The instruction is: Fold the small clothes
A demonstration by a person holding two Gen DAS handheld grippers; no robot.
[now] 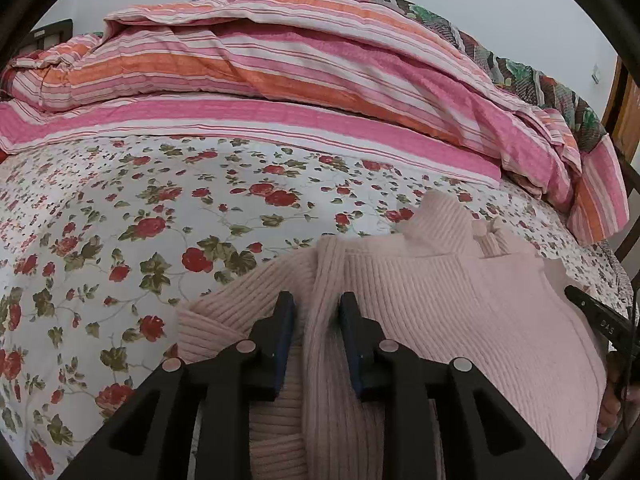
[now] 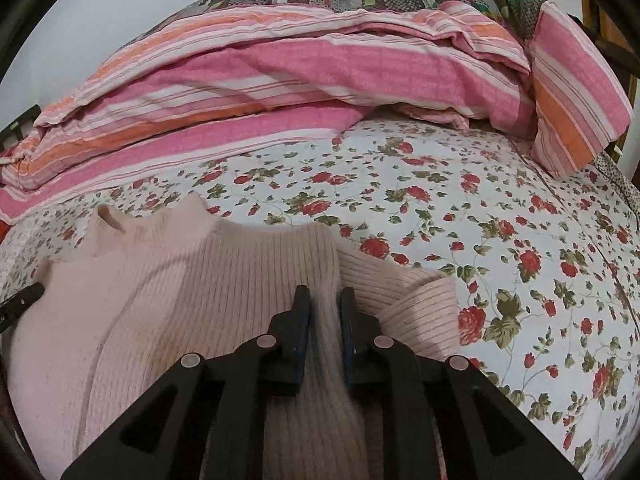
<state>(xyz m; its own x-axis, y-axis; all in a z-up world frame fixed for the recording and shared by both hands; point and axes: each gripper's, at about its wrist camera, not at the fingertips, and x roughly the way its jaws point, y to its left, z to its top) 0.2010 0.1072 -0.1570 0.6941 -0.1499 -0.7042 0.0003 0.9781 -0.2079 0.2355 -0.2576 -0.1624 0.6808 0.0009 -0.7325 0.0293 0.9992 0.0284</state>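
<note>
A pale pink ribbed turtleneck sweater [image 1: 440, 300] lies on the floral bedsheet [image 1: 120, 220], collar pointing away from me. My left gripper [image 1: 318, 304] is shut on a raised fold along the sweater's left edge, with the left sleeve bunched beside it. In the right wrist view the same sweater [image 2: 200, 280] fills the lower left. My right gripper [image 2: 325, 300] is shut on a raised fold along its right edge, next to the right sleeve [image 2: 420, 308]. Each gripper's tip shows at the edge of the other's view.
A striped pink and orange quilt [image 1: 280, 60] is heaped along the far side of the bed, also in the right wrist view [image 2: 280, 68]. The floral sheet [image 2: 500, 240] spreads to the right. A wooden bed frame [image 1: 624, 112] stands at the far right.
</note>
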